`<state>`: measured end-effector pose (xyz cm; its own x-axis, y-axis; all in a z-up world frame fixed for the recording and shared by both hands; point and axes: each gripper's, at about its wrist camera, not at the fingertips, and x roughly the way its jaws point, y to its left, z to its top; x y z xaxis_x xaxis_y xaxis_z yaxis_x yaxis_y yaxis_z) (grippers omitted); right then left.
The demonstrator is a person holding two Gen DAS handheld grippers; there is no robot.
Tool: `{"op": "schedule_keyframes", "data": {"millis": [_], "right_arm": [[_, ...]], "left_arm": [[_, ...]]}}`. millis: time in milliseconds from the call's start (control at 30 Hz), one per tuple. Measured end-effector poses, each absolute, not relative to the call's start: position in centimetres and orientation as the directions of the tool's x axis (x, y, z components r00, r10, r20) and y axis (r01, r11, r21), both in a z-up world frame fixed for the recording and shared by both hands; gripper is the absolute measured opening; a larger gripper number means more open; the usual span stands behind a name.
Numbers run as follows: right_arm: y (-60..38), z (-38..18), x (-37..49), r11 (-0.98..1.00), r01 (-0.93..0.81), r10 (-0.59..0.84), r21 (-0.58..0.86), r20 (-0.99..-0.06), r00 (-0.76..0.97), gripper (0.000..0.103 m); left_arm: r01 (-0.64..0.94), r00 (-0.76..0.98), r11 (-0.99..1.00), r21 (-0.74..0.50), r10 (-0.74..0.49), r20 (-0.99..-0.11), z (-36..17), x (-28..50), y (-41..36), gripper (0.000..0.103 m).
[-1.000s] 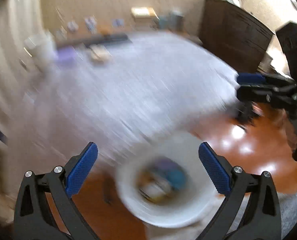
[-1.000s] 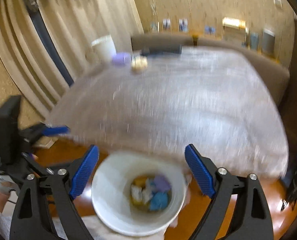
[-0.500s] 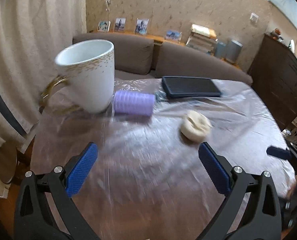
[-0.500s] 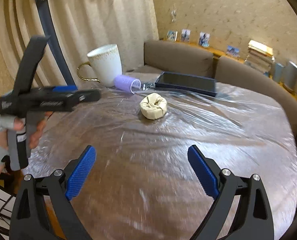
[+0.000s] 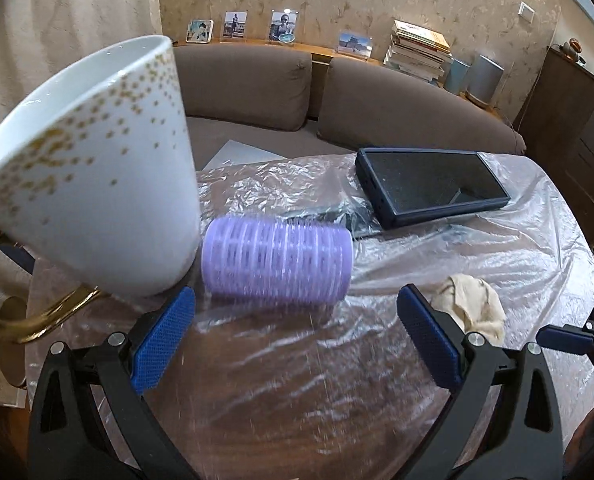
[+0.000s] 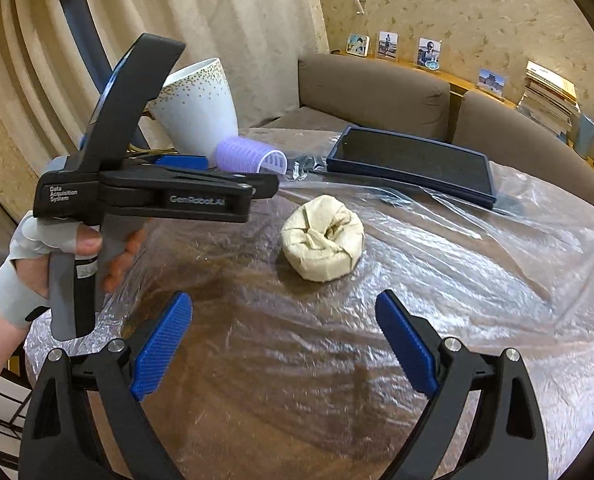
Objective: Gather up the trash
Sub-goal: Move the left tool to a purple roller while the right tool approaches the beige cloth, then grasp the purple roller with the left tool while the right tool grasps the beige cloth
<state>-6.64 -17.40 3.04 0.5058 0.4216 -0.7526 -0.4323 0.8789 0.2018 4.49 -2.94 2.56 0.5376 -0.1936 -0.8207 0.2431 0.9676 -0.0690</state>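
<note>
Left wrist view: left gripper [image 5: 295, 334], jaws spread and empty, over the film-covered table [image 5: 297, 400]; mug [image 5: 93, 184] touching the purple roller [image 5: 277, 262], dark tray [image 5: 431, 184] empty behind, beige wad [image 5: 475, 306] beside the right finger. Right wrist view: right gripper [image 6: 283, 346], jaws wide and empty, short of the wad [image 6: 323, 248] lying mid-table with bare film around it; left gripper [image 6: 233, 186] reads "Data Acquisition System", held by a hand [image 6: 37, 264].

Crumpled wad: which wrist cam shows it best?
Right wrist. The wad lies whole and unobstructed on the plastic-covered table, ahead of the open right gripper. In the left wrist view the wad sits low at the right, partly hidden behind a finger of the open left gripper.
</note>
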Motion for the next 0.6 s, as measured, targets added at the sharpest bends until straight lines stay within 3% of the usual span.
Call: {"op": "schedule_keyframes", "data": {"millis": [467, 600], "right_arm": [[-17.2, 2.1, -4.1, 0.876, -0.429, 0.431, 0.222, -0.759, 0.488, 0.092], [-17.1, 2.0, -3.5, 0.876, -0.419, 0.439, 0.239, -0.756, 0.485, 0.085]], "left_arm": [[0.276, 0.523, 0.957, -0.088, -0.226, -0.822, 1.6, 7.2, -5.0, 0.101], [0.281, 0.524, 0.955, -0.096, -0.237, -0.818, 1.5, 7.5, -5.3, 0.101]]}}
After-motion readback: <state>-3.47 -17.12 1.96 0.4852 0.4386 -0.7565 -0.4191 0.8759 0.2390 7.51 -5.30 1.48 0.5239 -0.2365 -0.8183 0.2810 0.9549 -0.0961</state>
